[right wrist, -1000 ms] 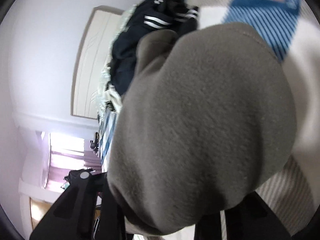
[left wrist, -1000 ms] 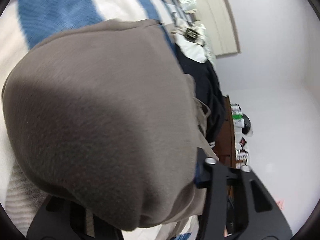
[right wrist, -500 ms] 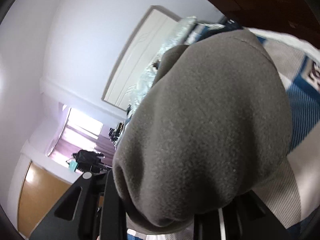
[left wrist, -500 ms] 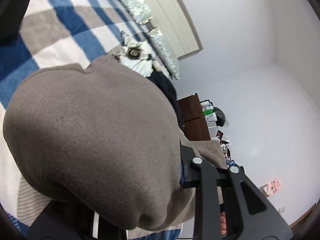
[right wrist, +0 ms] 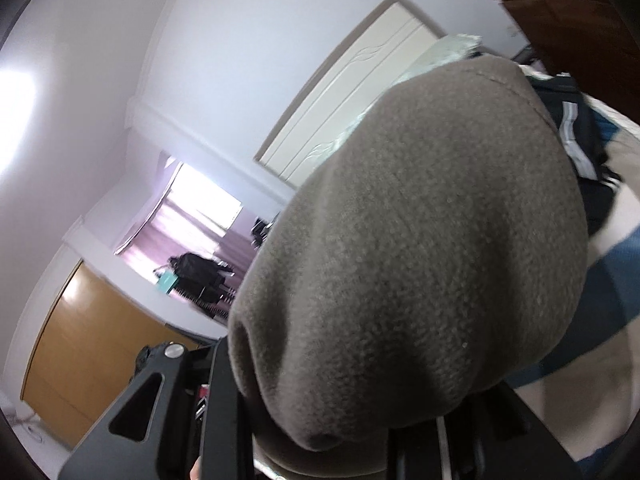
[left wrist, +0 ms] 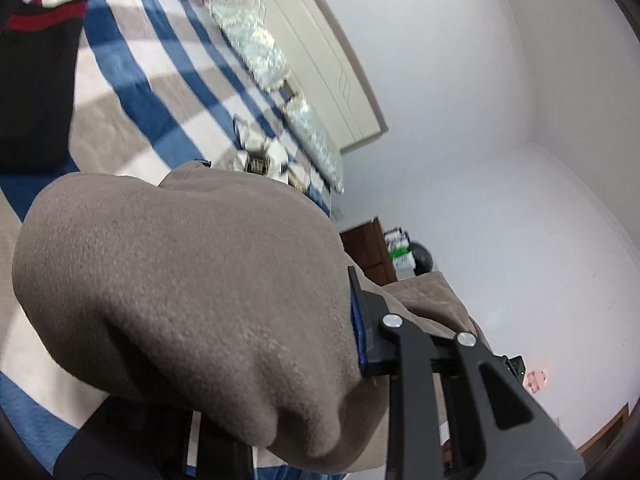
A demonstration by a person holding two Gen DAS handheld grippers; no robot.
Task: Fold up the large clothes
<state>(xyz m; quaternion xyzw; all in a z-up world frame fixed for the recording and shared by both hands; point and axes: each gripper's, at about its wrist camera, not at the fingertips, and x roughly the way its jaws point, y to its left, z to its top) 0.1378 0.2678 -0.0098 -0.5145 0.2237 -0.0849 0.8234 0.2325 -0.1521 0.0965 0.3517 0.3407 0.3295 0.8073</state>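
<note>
A large taupe fleece garment [left wrist: 192, 292] bulges out between the fingers of my left gripper [left wrist: 280, 360], which is shut on it and holds it raised above the bed. The same garment [right wrist: 432, 264] fills my right wrist view, and my right gripper [right wrist: 340, 420] is shut on it too. The fabric hides most of both grippers' fingers. Only the left gripper's right finger [left wrist: 372, 332] and the right gripper's left finger [right wrist: 216, 392] show.
A blue, white and beige checked bedspread [left wrist: 132, 92] lies below. A black garment with a red band [left wrist: 36, 80] is at the left. A dark garment with white stripes [right wrist: 580, 144] lies on the bed. Pillows [left wrist: 256, 44], a headboard [left wrist: 332, 64] and a brown cabinet [left wrist: 368, 248] stand beyond.
Both grippers have lifted and tilted upward with the garment. The views now show more wall, headboard and window, and less of the bedspread.
</note>
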